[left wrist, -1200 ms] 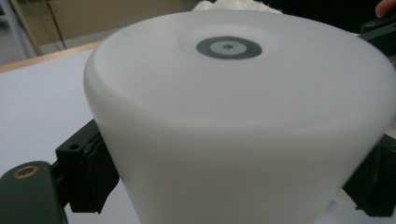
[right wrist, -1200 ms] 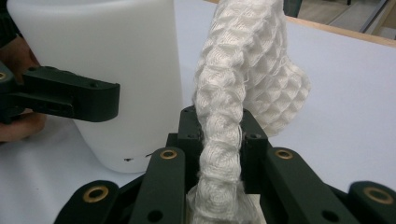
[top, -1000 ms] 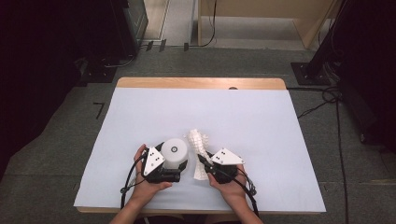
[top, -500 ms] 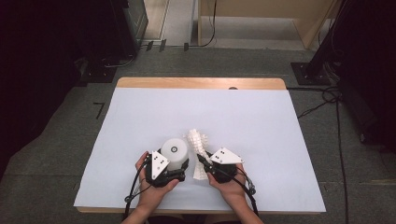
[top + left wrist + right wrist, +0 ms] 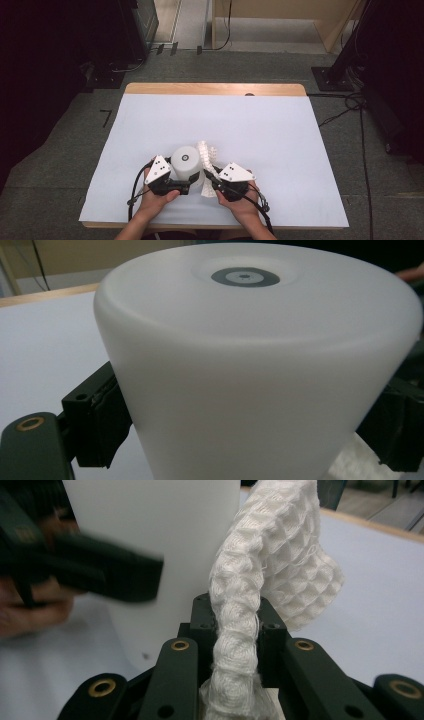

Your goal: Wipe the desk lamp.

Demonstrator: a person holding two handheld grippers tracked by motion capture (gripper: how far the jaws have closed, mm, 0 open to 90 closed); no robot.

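Observation:
A white plastic cup point(image 5: 187, 161) stands upside down near the table's front edge, with a small grey ring on its flat top point(image 5: 245, 277). My left gripper point(image 5: 183, 187) is shut on the cup point(image 5: 260, 380), one black pad pressing each side of its wall. A white waffle-weave cloth point(image 5: 205, 152) rises just right of the cup and leans against it. My right gripper point(image 5: 208, 176) is shut on the cloth point(image 5: 235, 630), which stands up bunched between its jaws. The cup point(image 5: 150, 535) is just behind the cloth, and a jaw of the left gripper point(image 5: 107, 572) is blurred at left.
A pale blue sheet point(image 5: 260, 130) covers the table, with a wooden strip point(image 5: 215, 89) bare along the far edge. Dark equipment point(image 5: 135, 25) and cables point(image 5: 350, 102) lie on the floor around it. Both hands are close together at the front.
The left gripper has shifted slightly left and forward around the cup. The right gripper and the cloth have barely moved.

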